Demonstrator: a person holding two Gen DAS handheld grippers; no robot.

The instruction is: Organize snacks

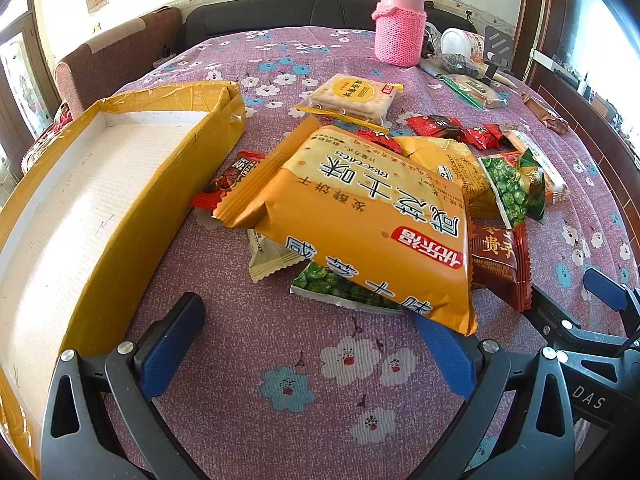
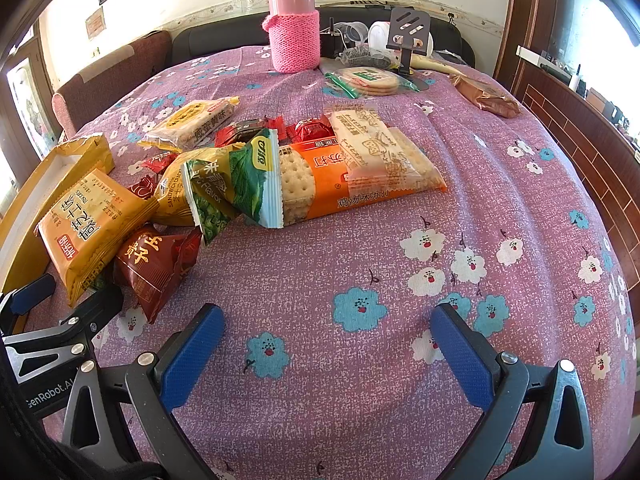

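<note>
Both tongs hang open over a flowered table [image 2: 500, 128]. The left tongs [image 1: 312, 344] have their right finger partly hidden under a corner of the big orange biscuit bag [image 1: 360, 216], which tops a heap of snacks and covers most of a green pea packet [image 1: 344, 288]. The right tongs [image 2: 326, 354] grip nothing. A cardboard box [image 1: 120, 184], cut off at the frame, sits left.

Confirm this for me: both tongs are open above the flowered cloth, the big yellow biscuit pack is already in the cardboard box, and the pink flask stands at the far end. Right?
Not quite. The big yellow biscuit pack is not in the cardboard box; the left wrist view shows it lying on the snack pile beside the box, which holds nothing. The rest stands: left tongs and right tongs are open, and the pink flask stands at the far end.
</note>
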